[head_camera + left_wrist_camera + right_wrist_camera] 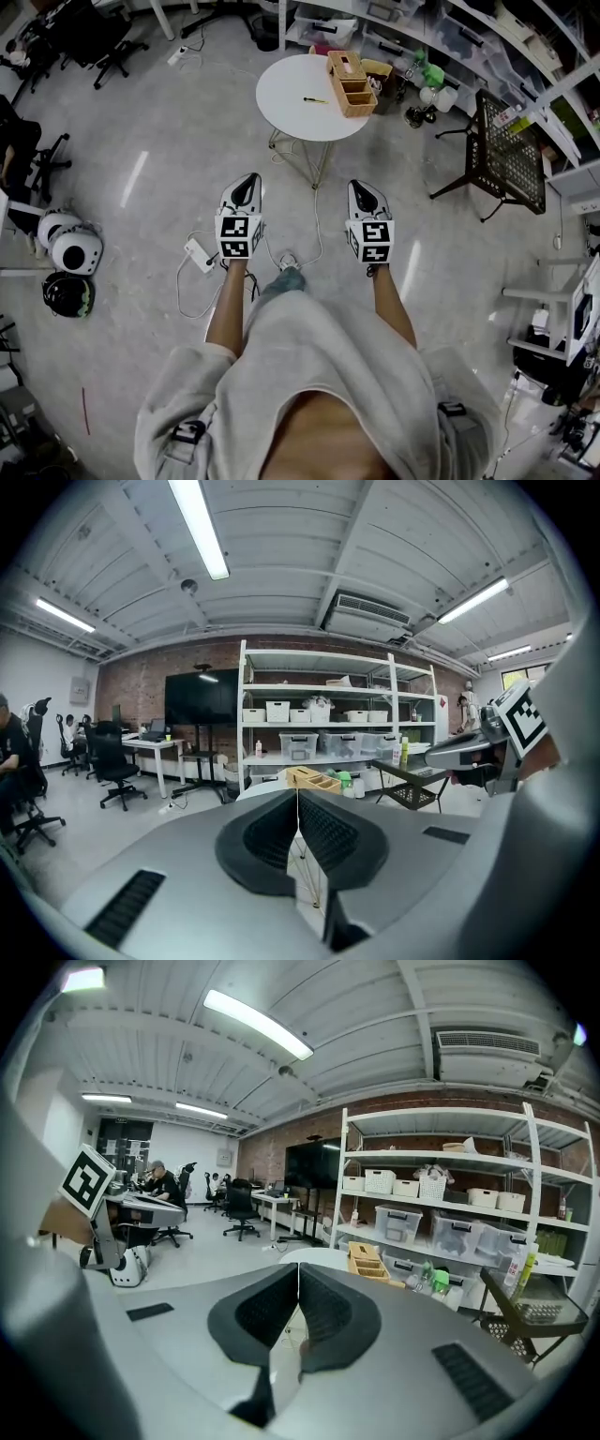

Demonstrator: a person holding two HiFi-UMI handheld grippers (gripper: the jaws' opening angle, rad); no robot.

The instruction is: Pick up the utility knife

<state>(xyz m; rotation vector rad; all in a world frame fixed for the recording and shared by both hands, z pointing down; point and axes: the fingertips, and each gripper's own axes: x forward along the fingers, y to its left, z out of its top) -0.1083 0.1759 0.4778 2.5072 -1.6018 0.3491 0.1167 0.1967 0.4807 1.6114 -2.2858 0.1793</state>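
The utility knife (315,99), a small yellow and black tool, lies on the round white table (286,89) at the far middle of the head view, beside a wooden organiser box (352,82). Both grippers are held out over the floor, well short of the table. My left gripper (248,179) is shut and holds nothing. My right gripper (360,186) is likewise shut and empty. In the left gripper view the pads (323,832) meet in a thin line, with the wooden box (314,778) beyond. In the right gripper view the pads (328,1316) also meet, with the table (319,1256) ahead.
A power strip (199,254) and cables lie on the floor by my left gripper. A black mesh chair (508,155) stands right of the table. Storage shelves (469,37) run behind it. Round white and black helmets (70,251) sit at the left. Office chairs (89,37) stand far left.
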